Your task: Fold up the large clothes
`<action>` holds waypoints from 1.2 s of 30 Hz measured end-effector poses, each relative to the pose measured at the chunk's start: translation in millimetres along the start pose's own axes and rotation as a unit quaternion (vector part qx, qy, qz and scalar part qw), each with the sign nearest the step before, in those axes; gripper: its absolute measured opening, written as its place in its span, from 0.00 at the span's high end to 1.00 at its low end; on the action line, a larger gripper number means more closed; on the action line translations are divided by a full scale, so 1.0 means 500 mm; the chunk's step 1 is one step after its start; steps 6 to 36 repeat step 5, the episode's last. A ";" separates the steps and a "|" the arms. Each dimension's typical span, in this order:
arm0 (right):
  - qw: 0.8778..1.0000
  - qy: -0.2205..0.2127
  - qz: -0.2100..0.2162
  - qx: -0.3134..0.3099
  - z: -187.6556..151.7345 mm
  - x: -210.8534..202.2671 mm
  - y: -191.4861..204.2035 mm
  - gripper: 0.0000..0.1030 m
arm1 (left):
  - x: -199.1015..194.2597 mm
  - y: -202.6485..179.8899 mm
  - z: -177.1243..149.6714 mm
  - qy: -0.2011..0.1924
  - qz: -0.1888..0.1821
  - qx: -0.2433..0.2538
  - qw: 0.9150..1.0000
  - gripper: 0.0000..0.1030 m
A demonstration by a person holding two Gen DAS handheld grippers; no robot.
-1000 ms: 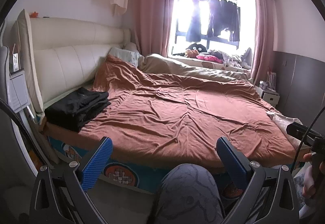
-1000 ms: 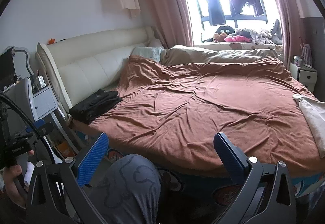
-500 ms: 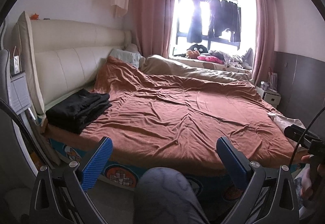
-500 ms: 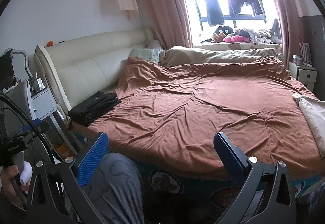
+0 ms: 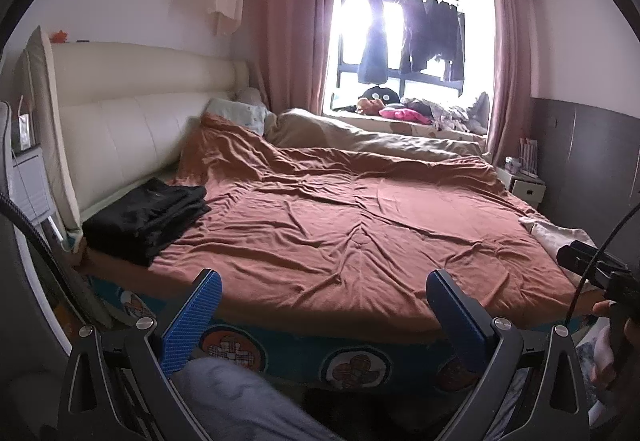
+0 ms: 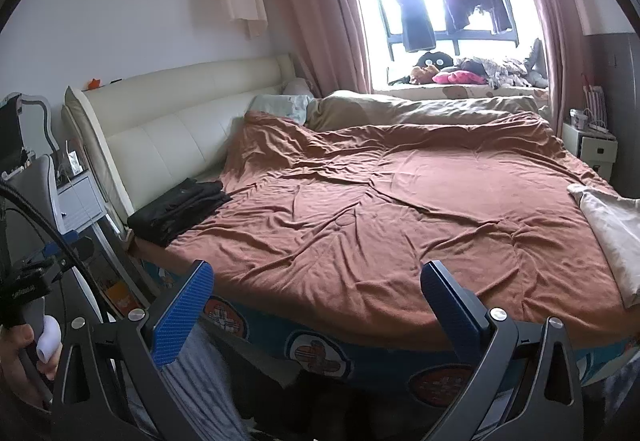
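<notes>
A stack of folded clothes (image 5: 148, 219) lies on the bed's near left corner, just before the headboard (image 5: 120, 121). A blanket (image 5: 352, 225) covers the mattress; a light cloth (image 6: 612, 233) rests on its right edge. Behind the bed, pillows (image 5: 240, 111) lie left, a windowsill (image 5: 420, 117) with piled things beyond, a nightstand (image 5: 526, 189) far right.

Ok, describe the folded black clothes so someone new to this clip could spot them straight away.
Start at the big bed under the rust-brown cover, then go to its corner beside the cream headboard. The black clothes lie there in a neat stack on the near edge. They are the only dark folded pile on the bed; the pale cloth lies at the opposite end.
</notes>
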State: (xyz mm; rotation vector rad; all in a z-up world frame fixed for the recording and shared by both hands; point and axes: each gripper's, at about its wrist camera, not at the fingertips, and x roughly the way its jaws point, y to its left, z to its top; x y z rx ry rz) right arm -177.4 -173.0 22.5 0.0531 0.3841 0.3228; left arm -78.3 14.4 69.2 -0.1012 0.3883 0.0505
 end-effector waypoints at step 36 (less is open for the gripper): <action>1.000 0.000 -0.004 0.005 -0.011 -0.005 -0.006 0.00 | -0.009 0.001 -0.011 0.004 -0.006 0.001 1.000 0.01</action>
